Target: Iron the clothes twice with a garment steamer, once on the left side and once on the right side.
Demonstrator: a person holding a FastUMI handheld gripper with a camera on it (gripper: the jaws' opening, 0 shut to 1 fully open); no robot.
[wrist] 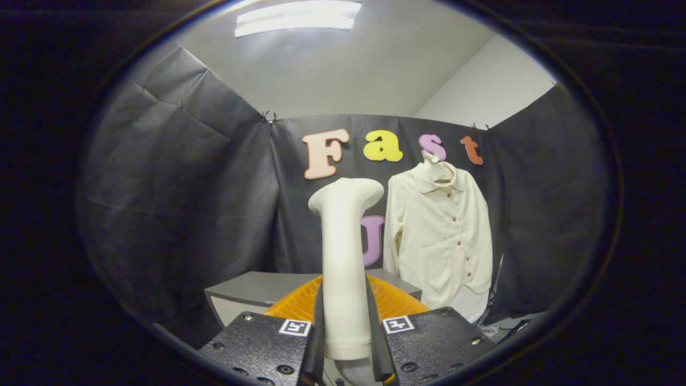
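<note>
The gripper (347, 343) is closed around the handle of the garment steamer (344, 257), with one finger pressed against each side of the shaft. The steamer stands upright between the fingers, and its flared head at the top is turned to the right. Behind the fingers and partly hidden by the steamer lies an orange ribbed thing (394, 300); it may be a tray or a mat, but too little of it shows to be sure. Beyond that is a grey table (252, 289). The clothes, a cream button-front shirt (442, 236) with a collar and long sleeves, hang on a hanger against the booth wall. The shirt is ahead of the steamer, to its right and well apart from it. A ceiling light (297, 17) glows overhead.
</note>
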